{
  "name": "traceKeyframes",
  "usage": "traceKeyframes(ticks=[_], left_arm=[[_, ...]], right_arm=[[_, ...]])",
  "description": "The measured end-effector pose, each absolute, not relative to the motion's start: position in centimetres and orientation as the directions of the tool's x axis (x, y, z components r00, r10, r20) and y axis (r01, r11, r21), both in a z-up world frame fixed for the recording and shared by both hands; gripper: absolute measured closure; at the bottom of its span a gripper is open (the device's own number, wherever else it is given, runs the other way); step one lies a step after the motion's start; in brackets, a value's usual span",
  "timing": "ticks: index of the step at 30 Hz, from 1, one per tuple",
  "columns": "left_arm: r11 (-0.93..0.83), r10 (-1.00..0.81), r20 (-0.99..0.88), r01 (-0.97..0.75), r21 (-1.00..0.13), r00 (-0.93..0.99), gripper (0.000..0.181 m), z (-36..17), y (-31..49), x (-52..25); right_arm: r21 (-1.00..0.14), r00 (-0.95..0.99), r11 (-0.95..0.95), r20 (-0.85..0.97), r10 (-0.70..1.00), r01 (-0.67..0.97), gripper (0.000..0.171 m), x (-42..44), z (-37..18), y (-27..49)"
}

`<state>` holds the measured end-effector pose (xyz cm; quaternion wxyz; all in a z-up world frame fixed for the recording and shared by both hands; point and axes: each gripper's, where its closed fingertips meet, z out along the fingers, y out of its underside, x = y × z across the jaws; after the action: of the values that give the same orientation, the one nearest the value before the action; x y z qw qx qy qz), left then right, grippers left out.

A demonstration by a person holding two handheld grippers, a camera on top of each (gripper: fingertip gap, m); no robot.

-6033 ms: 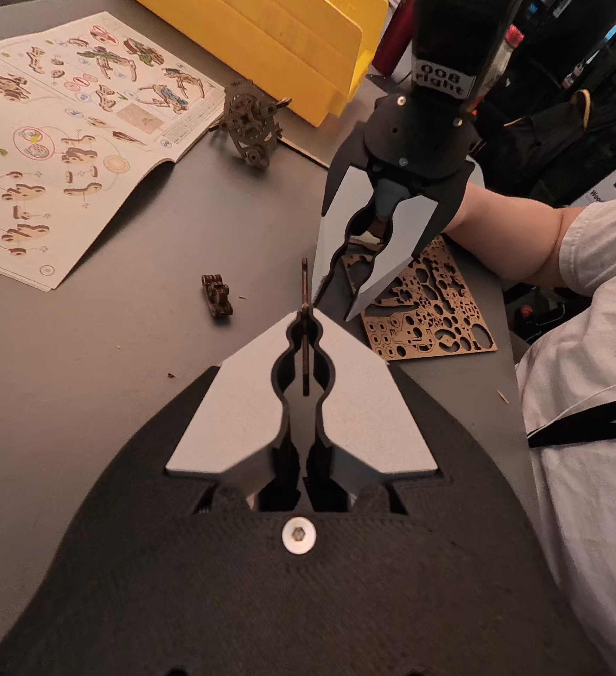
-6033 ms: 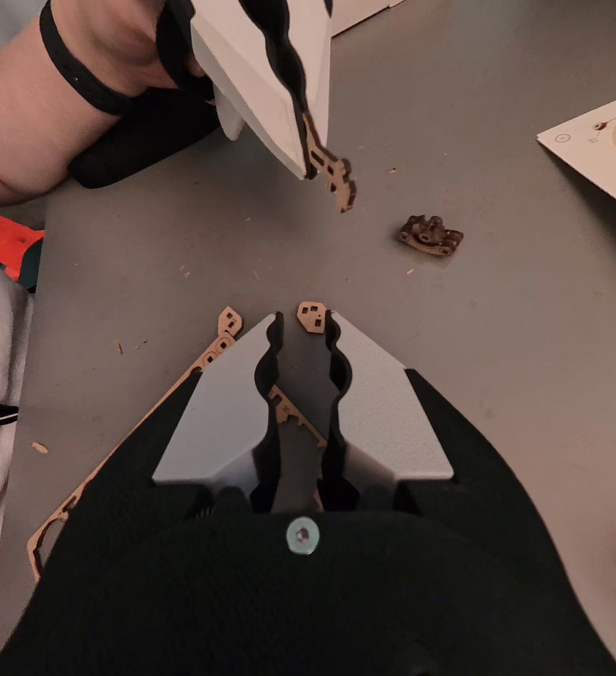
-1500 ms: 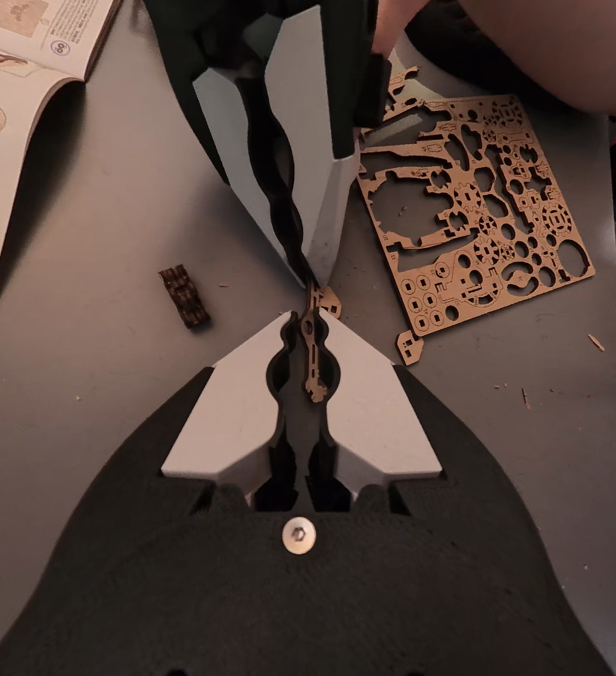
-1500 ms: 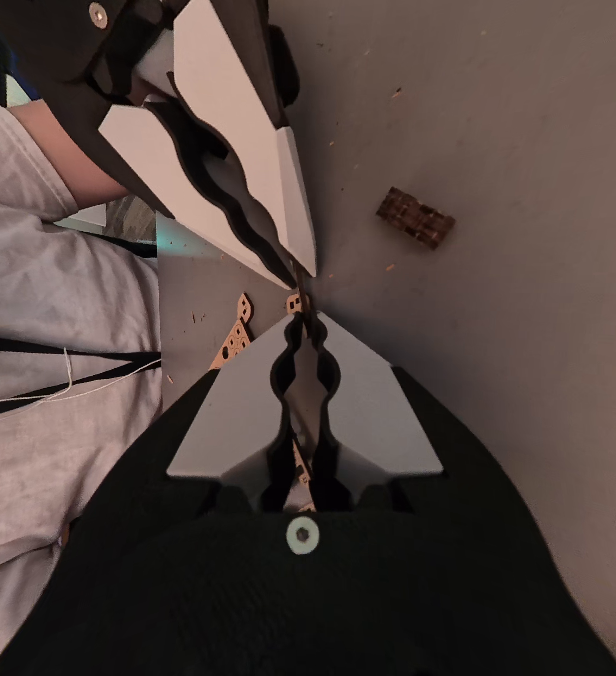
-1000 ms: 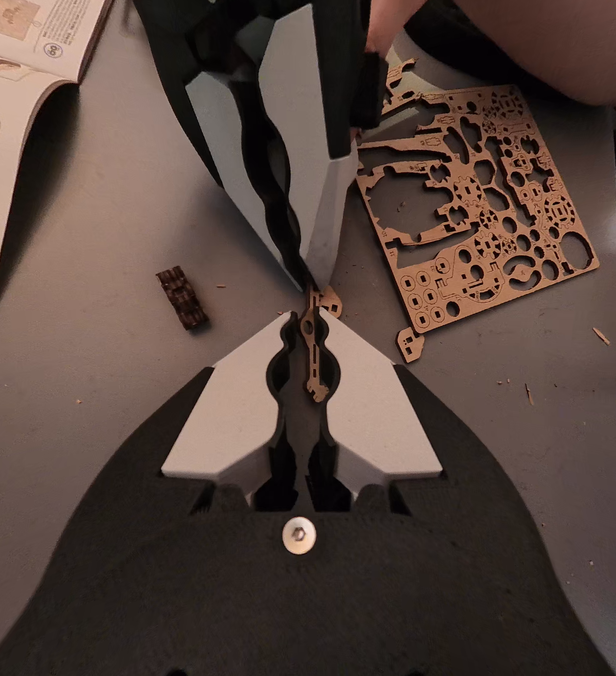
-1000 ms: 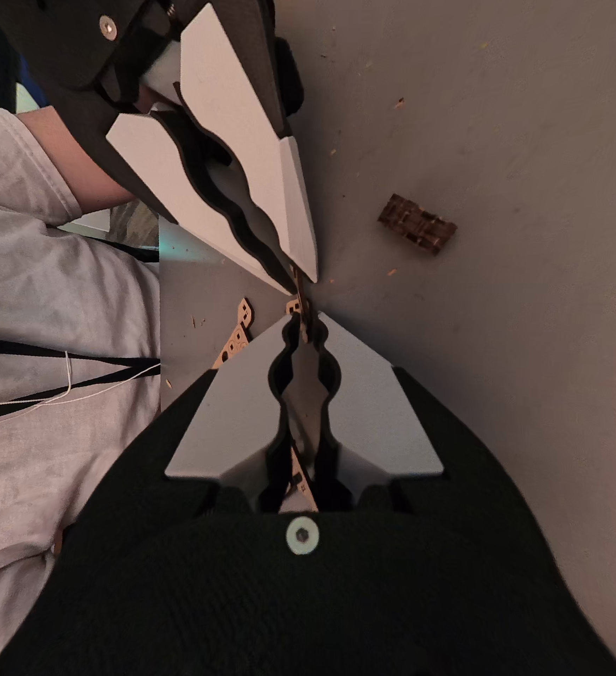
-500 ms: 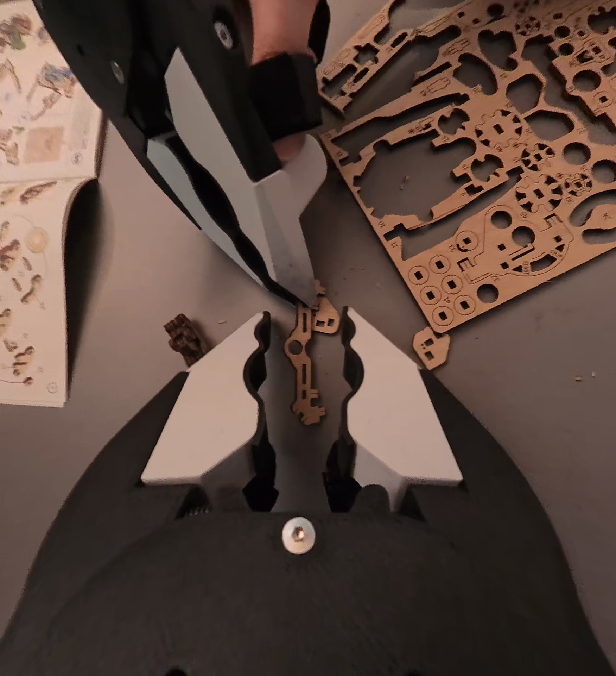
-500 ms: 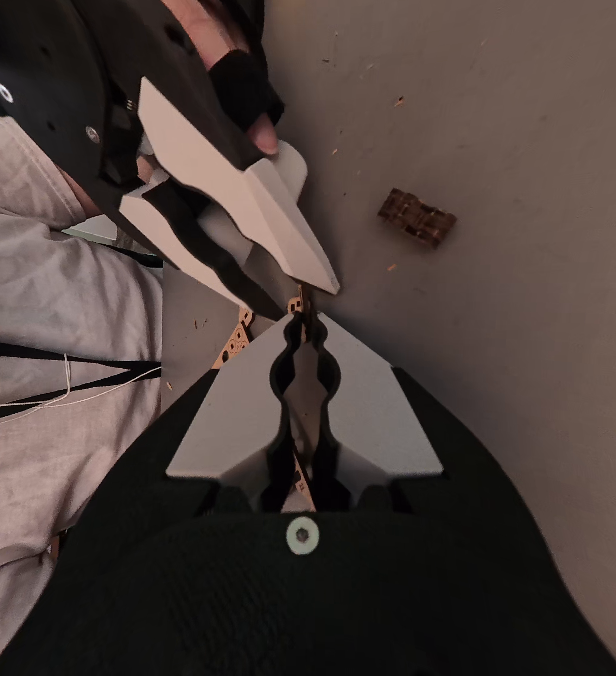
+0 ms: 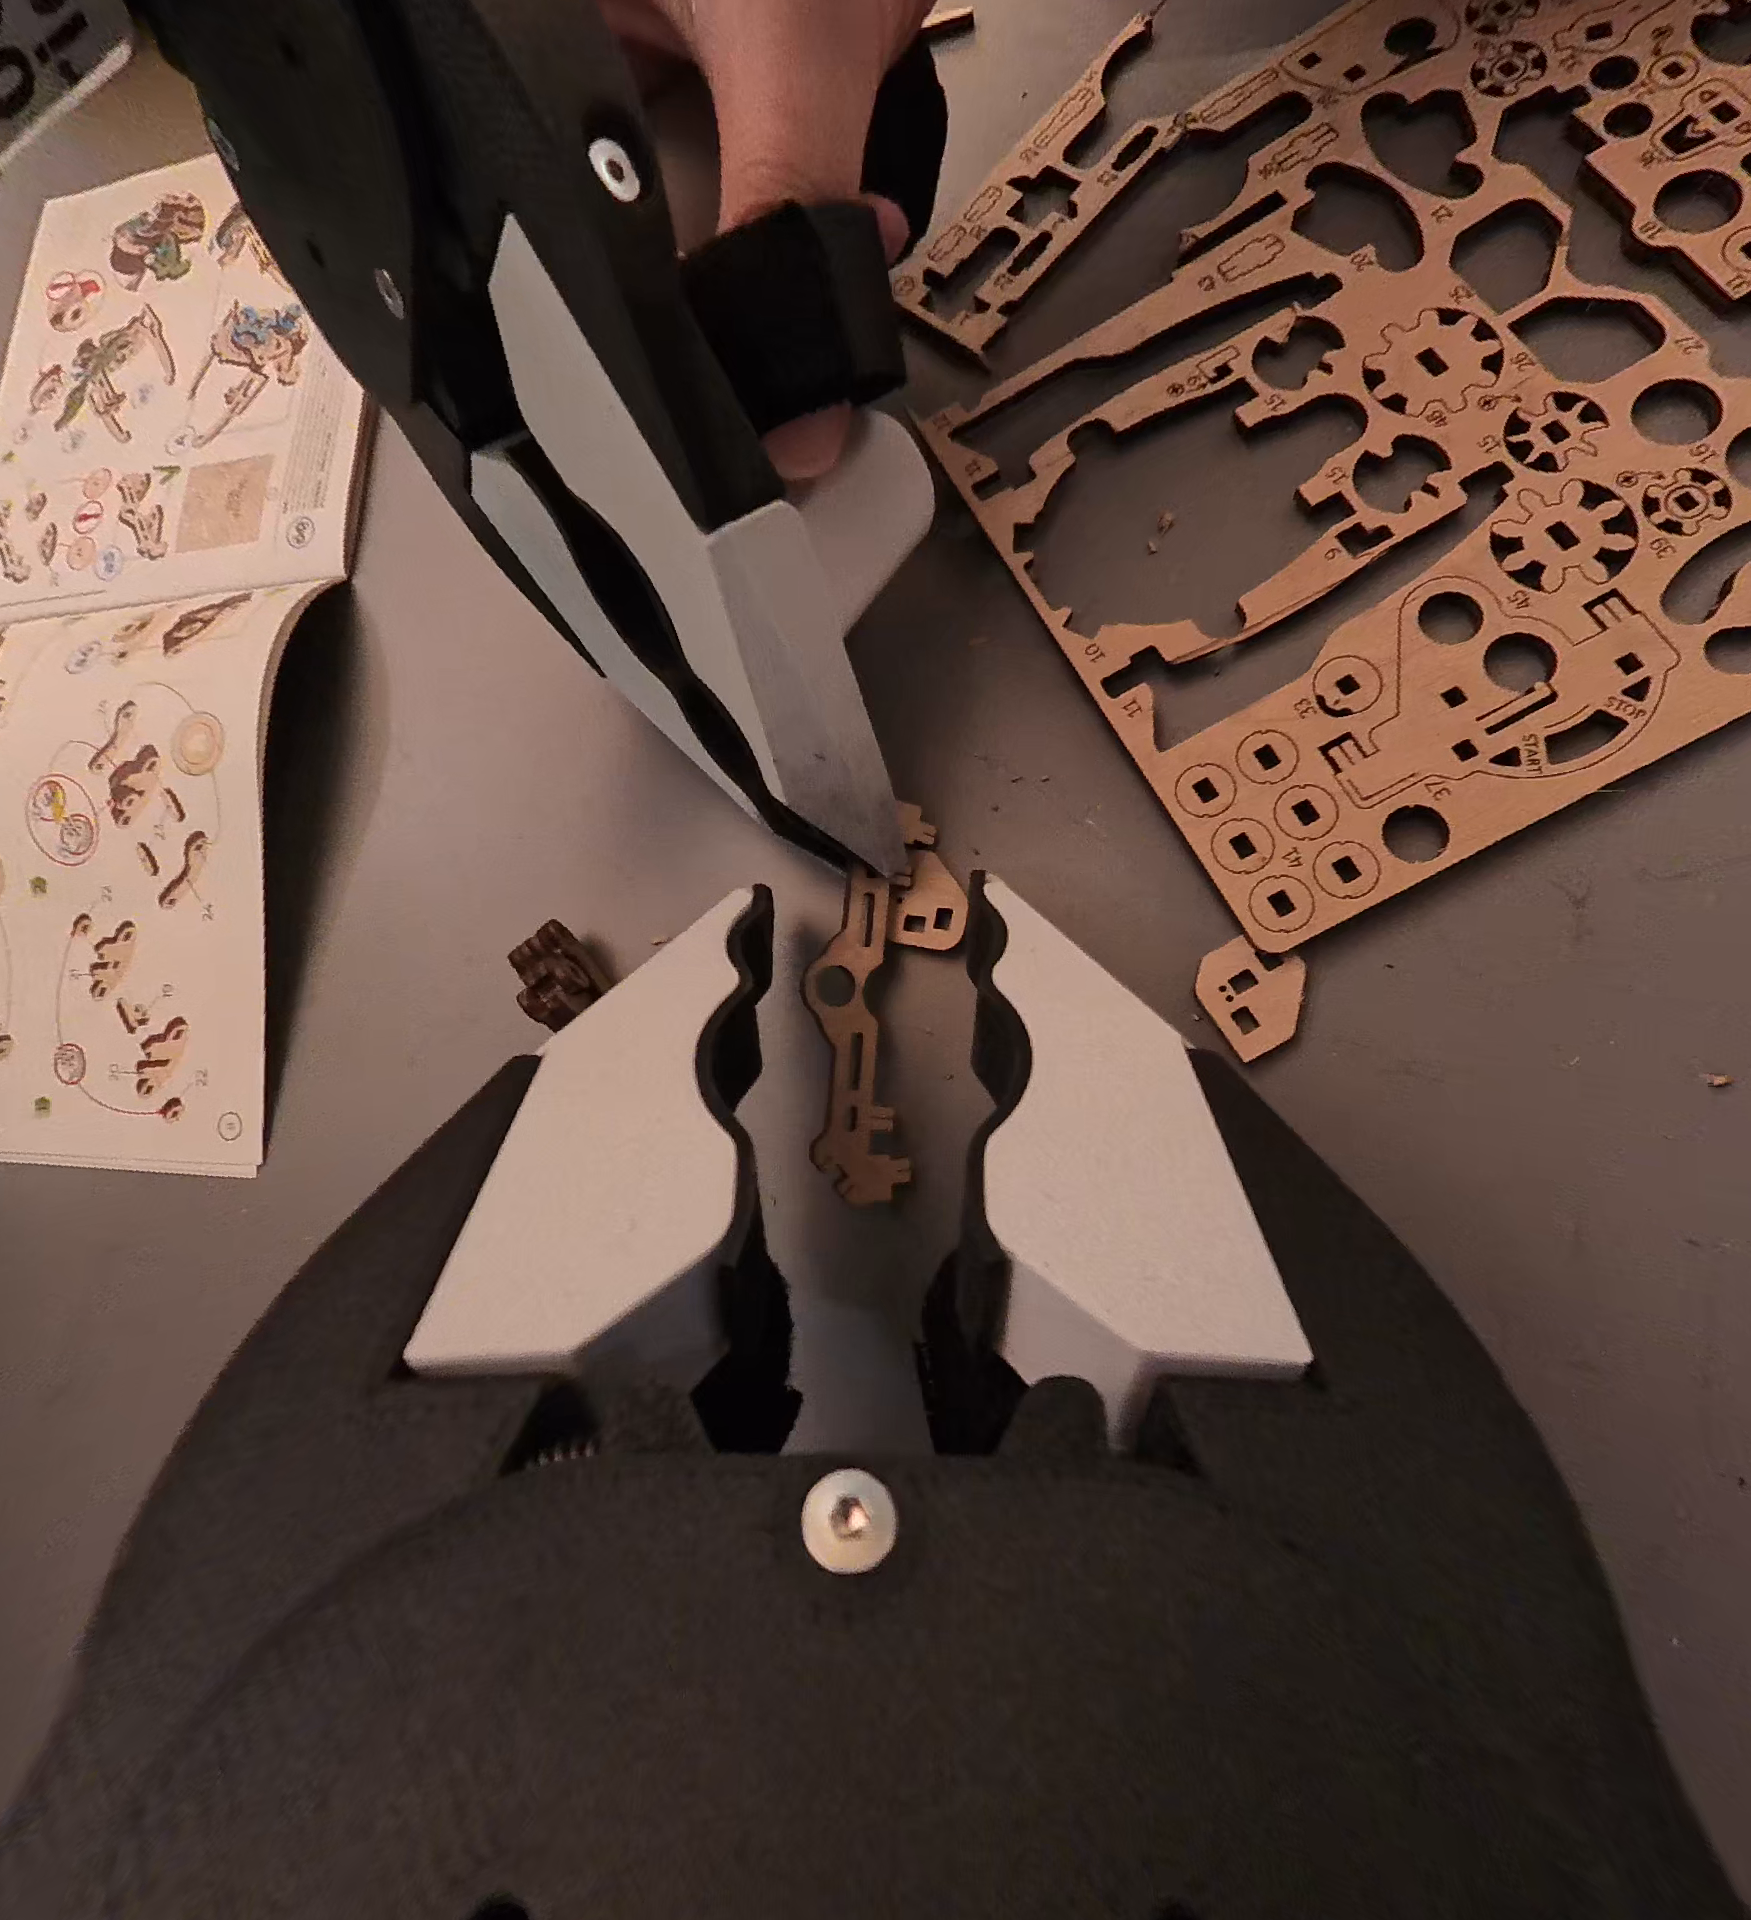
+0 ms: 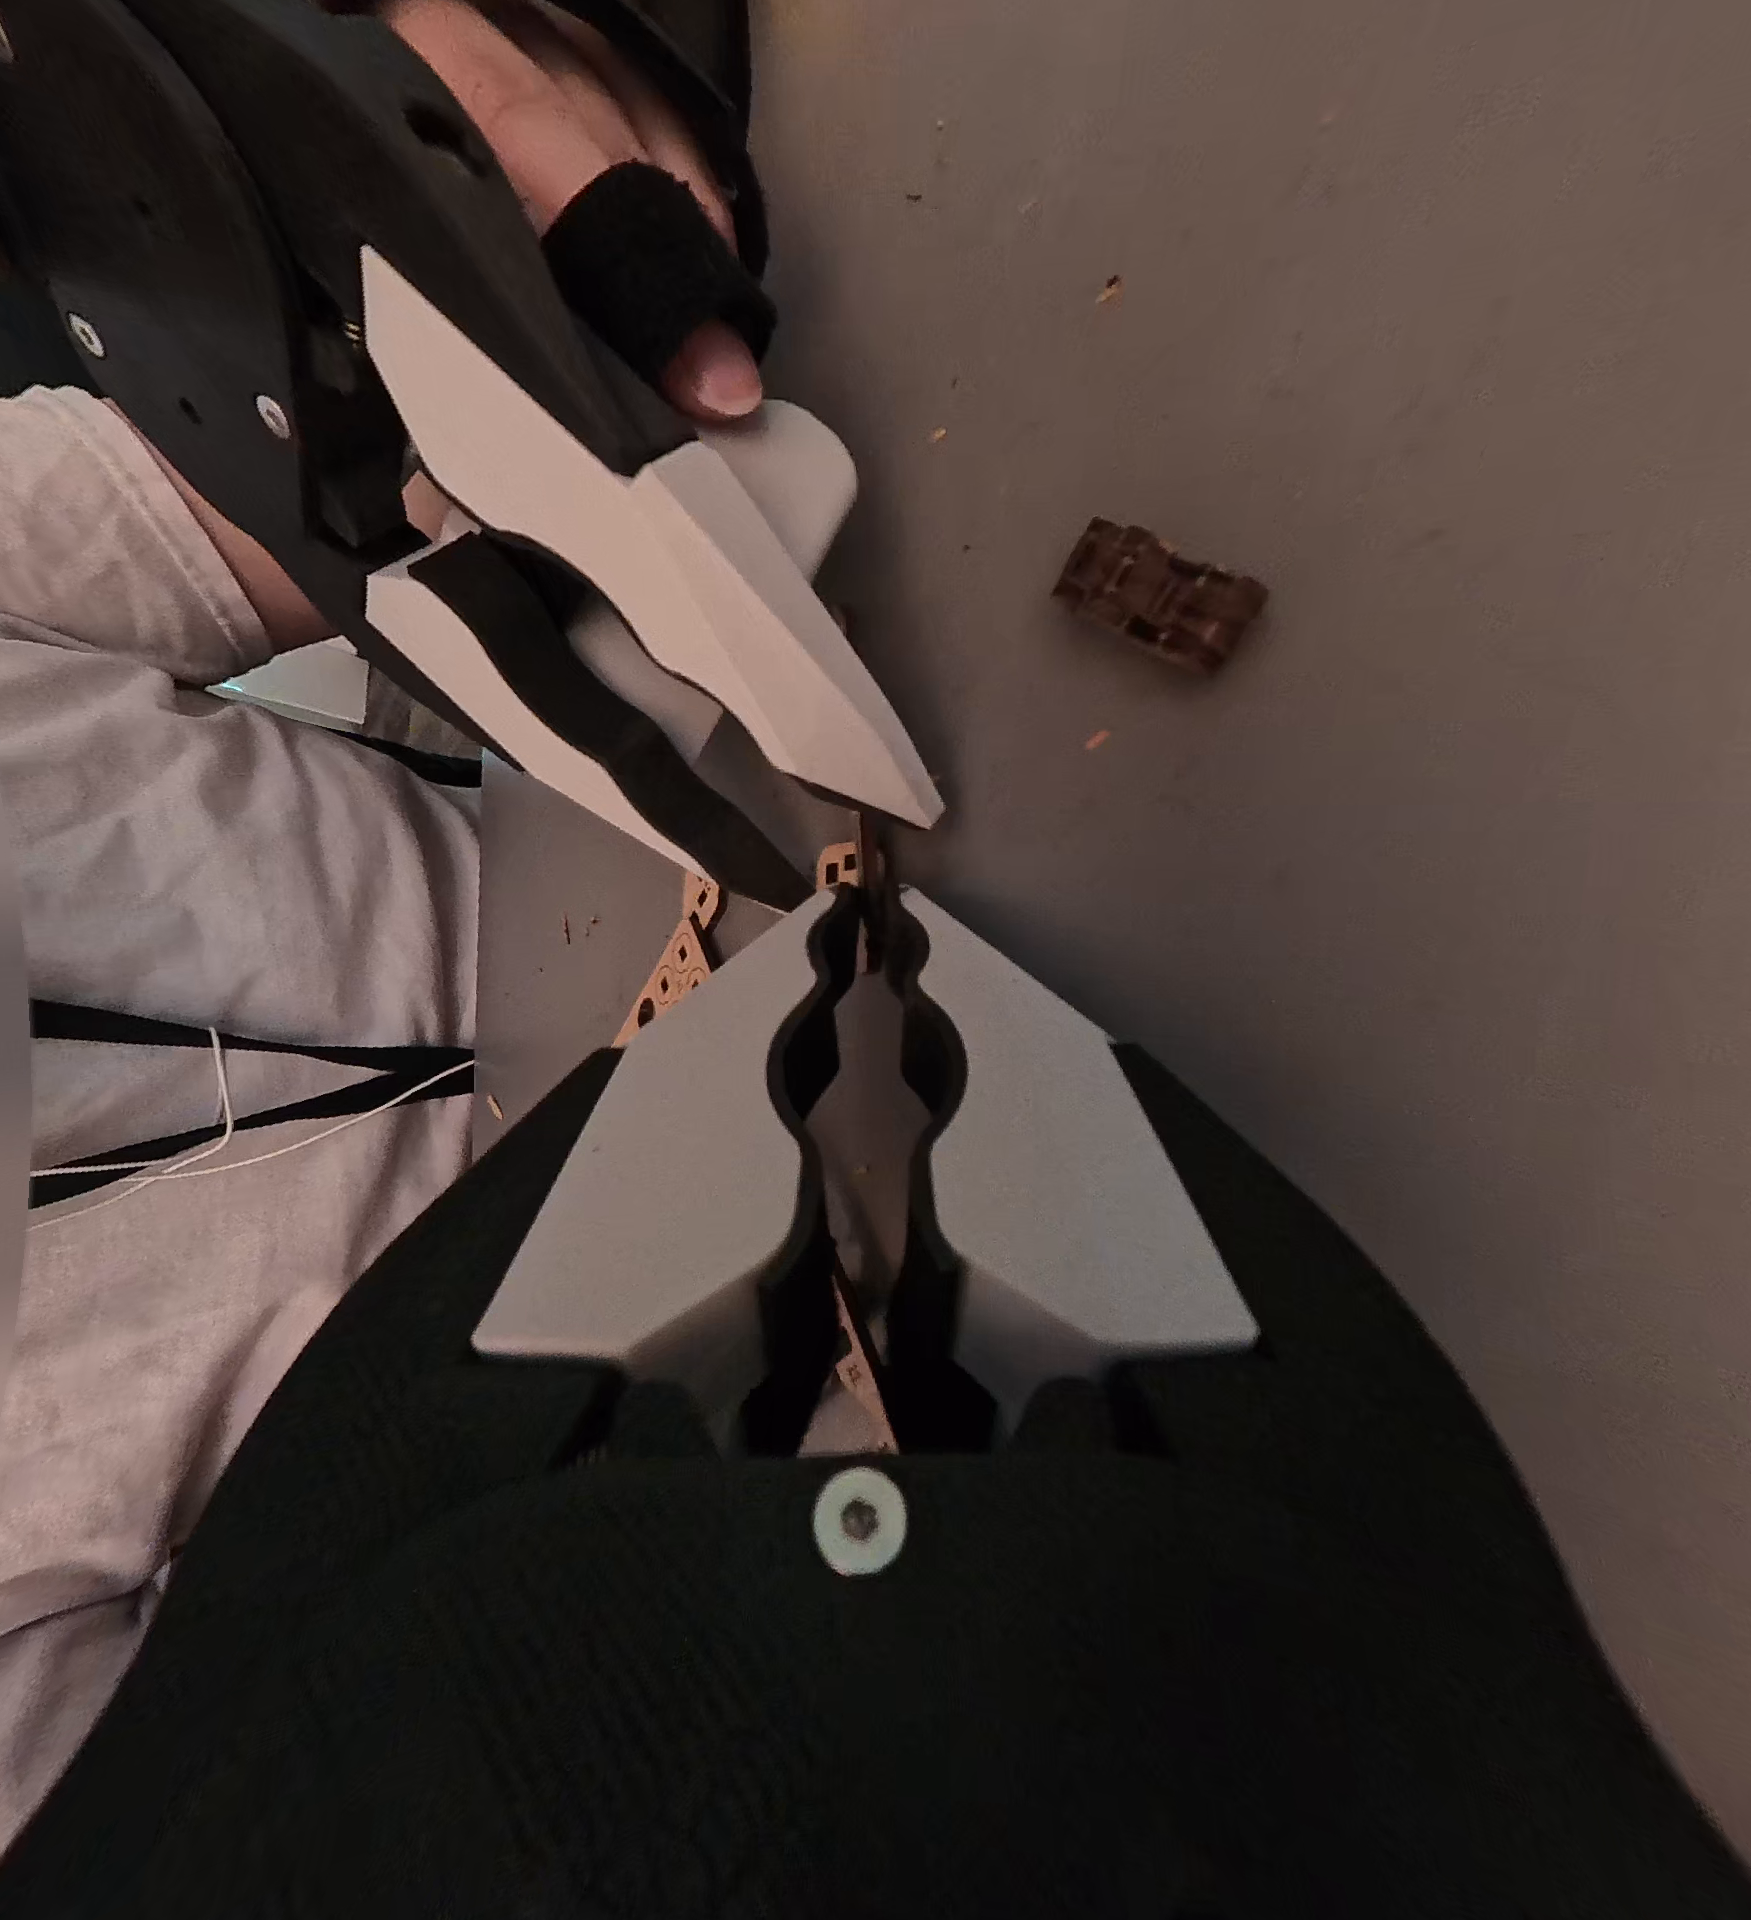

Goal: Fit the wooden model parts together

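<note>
A long slotted wooden strip (image 9: 838,1138) is joined at its far end to a small house-shaped wooden piece (image 9: 946,889). My left gripper (image 9: 866,904) is open, its fingers on either side of the strip without touching it. My right gripper (image 9: 879,854) comes in from the upper left and is shut on the far end of the joined parts. In the right wrist view my right gripper (image 10: 866,914) pinches the thin parts (image 10: 863,940) edge-on, with the open left gripper (image 10: 860,847) just beyond its tips.
A laser-cut wooden sheet (image 9: 1370,644) lies at the right, with a loose small piece (image 9: 1250,997) by its corner. A dark wooden block (image 9: 554,971) (image 10: 1157,603) sits to the left. An open instruction booklet (image 9: 102,675) lies far left. A person's shirt (image 10: 175,831) is close.
My left gripper has opened and let go of the long strip. The right gripper stays shut on the strip's far end. The left view has pulled back a little.
</note>
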<state>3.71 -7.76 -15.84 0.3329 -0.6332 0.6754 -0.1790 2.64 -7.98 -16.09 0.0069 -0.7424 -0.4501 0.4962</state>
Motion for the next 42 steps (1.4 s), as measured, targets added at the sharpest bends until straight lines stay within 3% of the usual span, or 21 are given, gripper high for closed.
traceKeyframes(ticks=[1, 3, 5, 6, 13, 20, 25, 33, 38, 42], left_arm=[[0.137, -0.974, -0.226, -0.735, -0.664, 0.023, 0.146, -15.8, -7.8, 3.7], [0.141, -0.973, -0.228, -0.73, -0.668, 0.021, 0.151, -15.7, -7.8, 3.8], [0.159, -0.964, -0.264, -0.717, -0.679, 0.036, 0.175, -15.2, -7.4, 3.8], [0.177, -0.958, -0.285, -0.704, -0.687, 0.037, 0.176, -14.8, -7.3, 3.8], [0.162, -0.978, -0.206, -0.704, -0.692, -0.023, 0.147, -15.0, -8.7, 3.4], [0.34, -0.908, -0.409, -0.741, -0.579, -0.096, 0.151, -15.8, -8.3, 3.7], [0.457, -0.842, -0.514, -0.726, -0.513, -0.167, 0.14, -15.4, -7.7, 3.9], [0.613, -0.723, -0.64, -0.667, -0.422, -0.259, 0.18, -16.4, -8.6, 4.5], [0.617, -0.702, -0.67, -0.675, -0.404, -0.241, 0.178, -16.3, -8.0, 4.8], [0.673, -0.611, -0.75, -0.665, -0.323, -0.253, 0.181, -16.3, -7.7, 4.9]], right_arm=[[-0.455, 0.105, -0.6, -0.734, 0.671, 0.657, 0.168, 2.7, -16.1, -7.9], [-0.455, 0.104, -0.611, -0.741, 0.663, 0.648, 0.169, 2.7, -16.0, -7.9], [-0.45, 0.103, -0.614, -0.747, 0.657, 0.648, 0.169, 2.8, -16.1, -8.0], [-0.449, 0.104, -0.617, -0.749, 0.654, 0.646, 0.169, 2.7, -16.1, -8.0], [-0.432, 0.109, -0.639, -0.77, 0.629, 0.636, 0.169, 2.8, -16.1, -8.0], [-0.424, 0.098, -0.643, -0.783, 0.614, 0.638, 0.169, 2.8, -16.1, -8.0], [-0.422, 0.102, -0.647, -0.785, 0.612, 0.635, 0.169, 2.9, -16.1, -8.0], [-0.409, 0.127, -0.68, -0.796, 0.592, 0.608, 0.169, 3.7, -16.0, -7.1], [-0.408, 0.138, -0.693, -0.797, 0.587, 0.594, 0.169, 4.0, -16.0, -6.6], [-0.394, 0.147, -0.714, -0.811, 0.567, 0.579, 0.169, 4.3, -16.0, -6.3]])
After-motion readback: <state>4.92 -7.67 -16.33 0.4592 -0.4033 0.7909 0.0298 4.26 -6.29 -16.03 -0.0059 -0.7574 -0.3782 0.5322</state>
